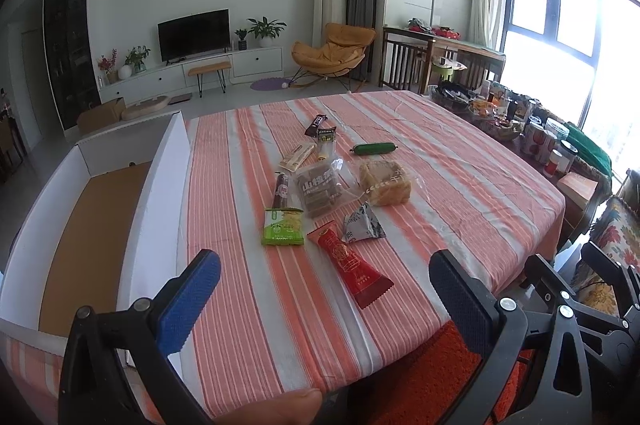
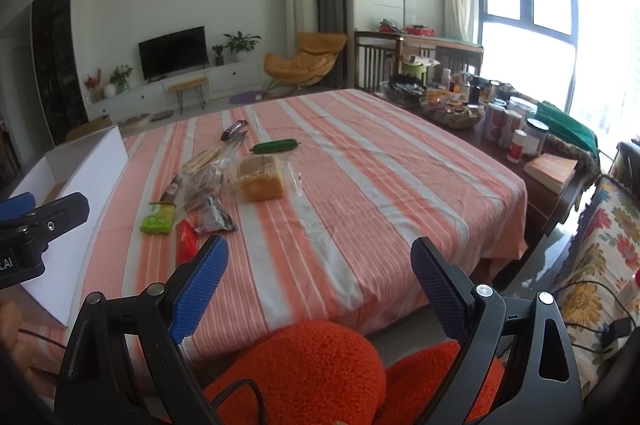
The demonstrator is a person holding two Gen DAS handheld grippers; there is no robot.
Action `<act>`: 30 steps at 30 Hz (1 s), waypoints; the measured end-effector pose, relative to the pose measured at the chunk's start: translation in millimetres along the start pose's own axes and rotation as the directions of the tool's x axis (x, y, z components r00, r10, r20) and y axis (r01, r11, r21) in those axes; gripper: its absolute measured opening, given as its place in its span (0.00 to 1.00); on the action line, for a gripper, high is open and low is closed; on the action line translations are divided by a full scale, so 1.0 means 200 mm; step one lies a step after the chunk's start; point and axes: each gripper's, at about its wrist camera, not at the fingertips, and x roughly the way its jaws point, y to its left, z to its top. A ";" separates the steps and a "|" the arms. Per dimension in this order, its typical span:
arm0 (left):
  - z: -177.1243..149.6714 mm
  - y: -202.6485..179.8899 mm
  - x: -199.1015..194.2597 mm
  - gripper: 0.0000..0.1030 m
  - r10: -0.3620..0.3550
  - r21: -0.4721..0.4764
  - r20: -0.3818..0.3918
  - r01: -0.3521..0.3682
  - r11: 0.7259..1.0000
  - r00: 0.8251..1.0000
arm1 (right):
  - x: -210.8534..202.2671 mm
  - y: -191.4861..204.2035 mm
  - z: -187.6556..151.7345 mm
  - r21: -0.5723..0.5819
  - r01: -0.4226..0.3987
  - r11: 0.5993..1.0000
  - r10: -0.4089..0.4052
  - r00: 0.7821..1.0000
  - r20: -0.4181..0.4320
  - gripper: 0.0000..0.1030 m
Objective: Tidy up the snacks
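Note:
Several snacks lie in a loose group on the striped tablecloth (image 1: 440, 161): a red tapered packet (image 1: 350, 264), a green packet (image 1: 283, 226), a grey triangular packet (image 1: 362, 223), a bag of brown bars (image 1: 318, 187), wrapped bread (image 1: 385, 182), a green sausage (image 1: 375, 148) and a dark sausage (image 1: 281, 190). An open white cardboard box (image 1: 100, 209) stands at the table's left. My left gripper (image 1: 324, 299) is open and empty, near the red packet. My right gripper (image 2: 320, 285) is open and empty over the table's near edge. The bread (image 2: 261, 177) and green sausage (image 2: 276, 146) also show in the right wrist view.
Jars, cans and snack baskets (image 2: 452, 109) crowd the dark table at the right. A floral chair (image 2: 600, 257) stands at the right. Orange fuzzy fabric (image 2: 320, 373) lies below the grippers. The left gripper (image 2: 40, 225) shows at the left of the right wrist view.

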 end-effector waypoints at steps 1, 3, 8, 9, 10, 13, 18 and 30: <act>0.00 0.00 0.00 1.00 -0.001 -0.001 -0.002 0.001 1.000 1.000 | 0.00 0.00 0.00 -0.003 0.001 1.000 -0.001 1.000 0.002 0.92; -0.01 0.01 0.00 1.00 -0.001 -0.004 -0.007 0.001 1.000 1.000 | 0.00 0.01 -0.01 -0.010 0.003 1.000 -0.003 1.000 0.003 0.92; -0.02 0.03 0.01 1.00 -0.003 -0.015 -0.016 0.003 1.000 1.000 | 0.00 0.05 -0.02 -0.029 0.015 0.999 -0.015 1.000 -0.001 0.92; -0.02 0.03 0.01 1.00 -0.003 -0.018 -0.018 0.003 1.000 1.000 | 0.00 0.05 -0.03 -0.033 0.017 0.999 -0.017 1.000 -0.002 0.92; -0.02 0.03 0.02 1.00 -0.002 -0.020 -0.020 0.002 1.000 1.000 | 0.00 0.05 -0.03 -0.036 0.019 0.999 -0.019 1.000 -0.001 0.92; -0.03 0.04 0.02 1.00 -0.003 -0.025 -0.024 0.003 1.000 1.000 | 0.00 0.06 -0.03 -0.044 0.023 0.999 -0.023 1.000 0.010 0.92; -0.04 0.03 0.03 1.00 -0.007 -0.021 -0.031 0.006 1.000 1.000 | -0.01 0.06 -0.03 -0.052 0.029 0.998 -0.028 0.999 0.024 0.92; -0.05 0.01 0.05 1.00 -0.011 -0.015 -0.048 0.010 1.000 0.999 | -0.01 0.06 -0.03 -0.052 0.028 0.998 -0.027 0.999 0.021 0.92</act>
